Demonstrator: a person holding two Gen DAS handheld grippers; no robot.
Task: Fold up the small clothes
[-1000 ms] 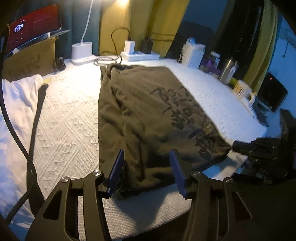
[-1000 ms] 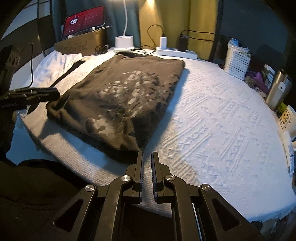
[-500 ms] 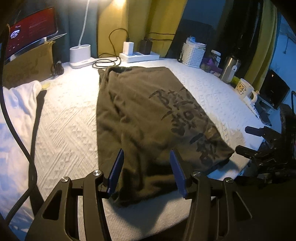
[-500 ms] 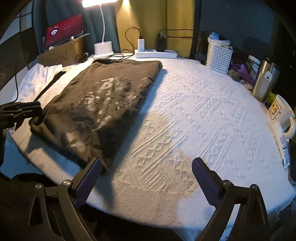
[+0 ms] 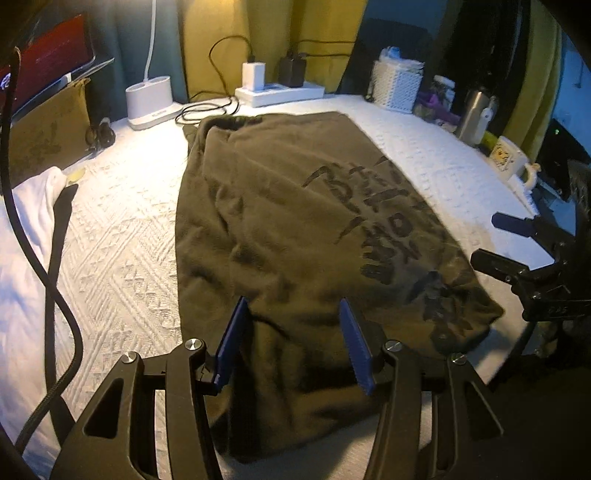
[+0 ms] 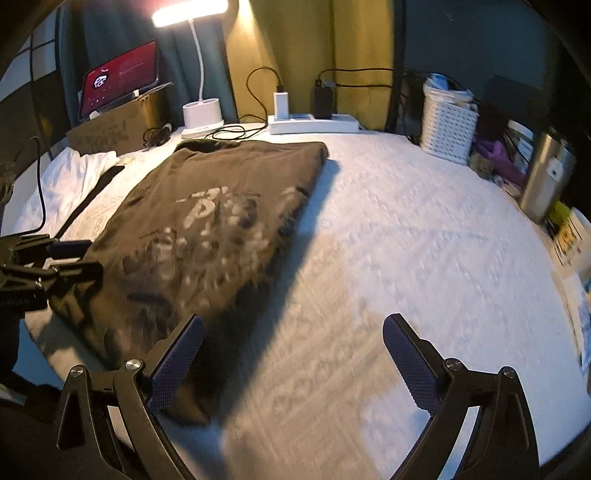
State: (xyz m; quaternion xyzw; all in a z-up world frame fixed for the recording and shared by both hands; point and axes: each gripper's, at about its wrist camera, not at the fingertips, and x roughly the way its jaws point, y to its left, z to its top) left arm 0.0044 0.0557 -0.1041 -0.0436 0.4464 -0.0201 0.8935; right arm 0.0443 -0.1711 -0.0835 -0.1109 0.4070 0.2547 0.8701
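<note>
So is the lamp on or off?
On. The lamp head glows bright at the top of the right view and lights the white bedspread beneath it.

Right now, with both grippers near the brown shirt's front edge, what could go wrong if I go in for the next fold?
1. The shirt is already doubled over, so the left gripper, hovering open above its near hem, might catch only the top layer.
2. The right gripper sits mostly over bare bedspread; closing there could pinch the cover.
3. Charger cables lie by the shirt's far edge and may snag.
</note>
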